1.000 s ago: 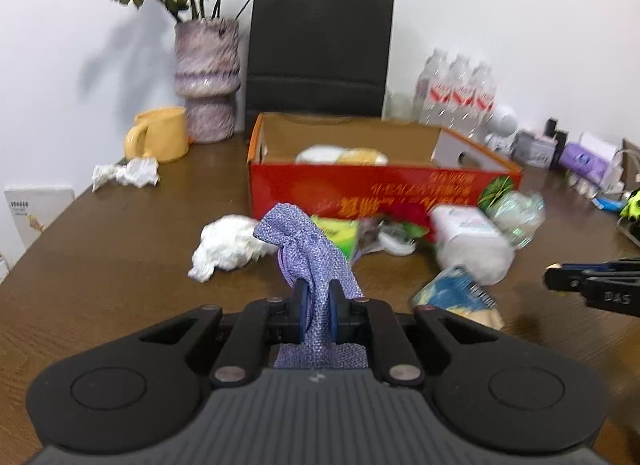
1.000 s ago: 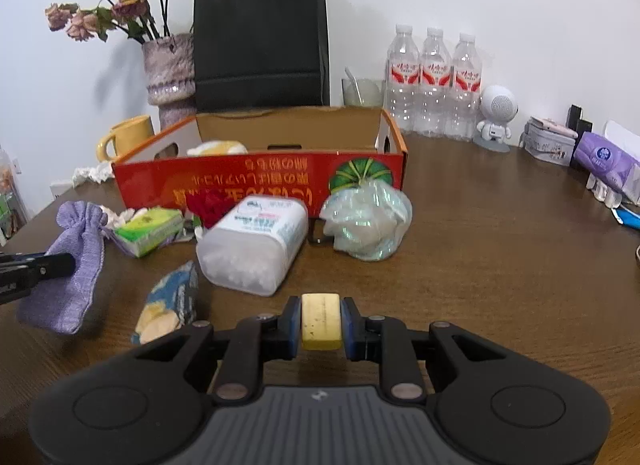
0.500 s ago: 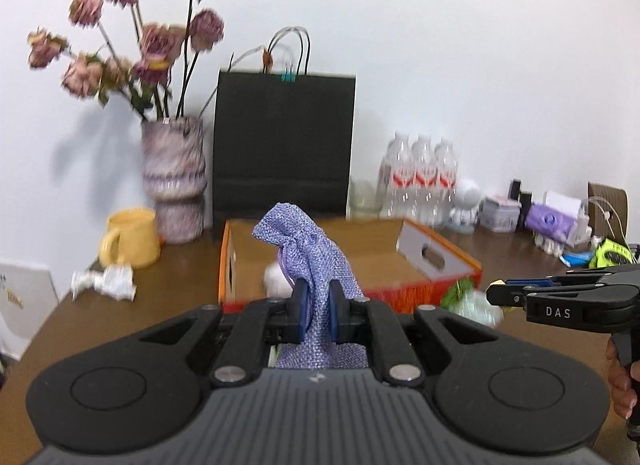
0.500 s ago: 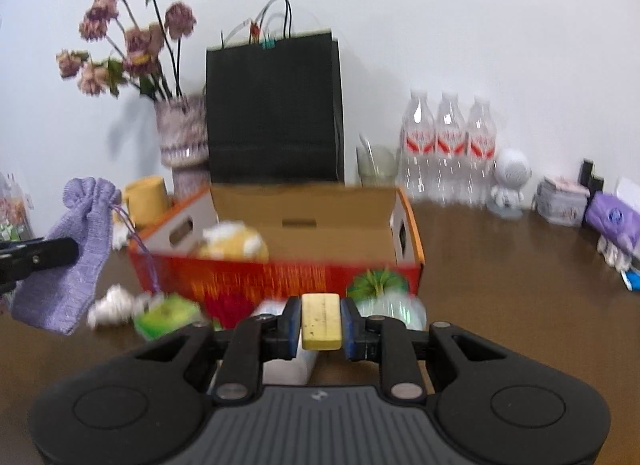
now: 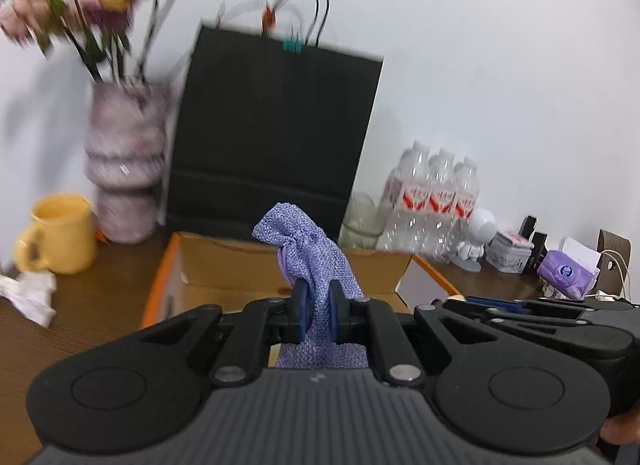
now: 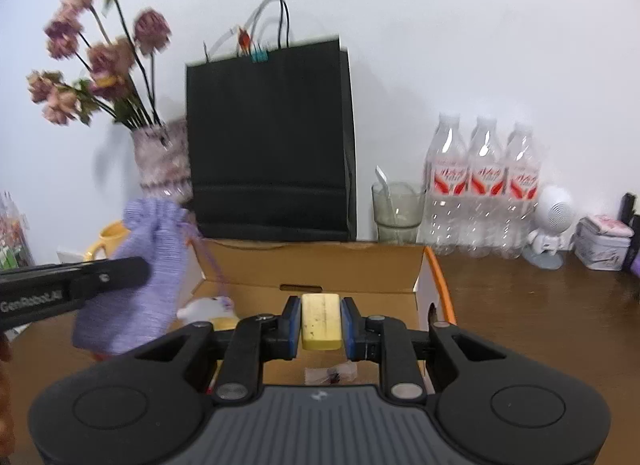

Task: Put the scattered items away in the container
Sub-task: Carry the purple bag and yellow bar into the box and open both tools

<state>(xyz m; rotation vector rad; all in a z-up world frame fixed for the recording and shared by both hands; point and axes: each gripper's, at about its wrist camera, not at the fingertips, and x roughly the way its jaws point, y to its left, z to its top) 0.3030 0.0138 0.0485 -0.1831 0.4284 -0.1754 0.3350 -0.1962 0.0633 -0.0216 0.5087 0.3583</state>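
My left gripper (image 5: pixel 316 315) is shut on a purple knitted pouch (image 5: pixel 310 253) and holds it over the open cardboard box (image 5: pixel 208 265). In the right wrist view the pouch (image 6: pixel 140 285) hangs from the left gripper's fingers (image 6: pixel 116 273) at the box's left end. My right gripper (image 6: pixel 321 327) is shut on a small yellow block (image 6: pixel 321 321), above the box (image 6: pixel 320 269). A white crumpled item (image 6: pixel 204 309) and a small wrapped sweet (image 6: pixel 330 375) lie inside the box. The other scattered items are hidden below both views.
Behind the box stand a black paper bag (image 5: pixel 276 137), a vase of dried flowers (image 5: pixel 126 161), a glass (image 6: pixel 398 211) and three water bottles (image 6: pixel 484 185). A yellow mug (image 5: pixel 60 237) and crumpled tissue (image 5: pixel 28 293) sit left; a robot figure (image 6: pixel 552 225) and tin (image 6: pixel 604 241) sit right.
Both grippers have risen from the table and moved forward over the box, still holding the pouch and the yellow block. The loose items in front of the box have dropped out of view.
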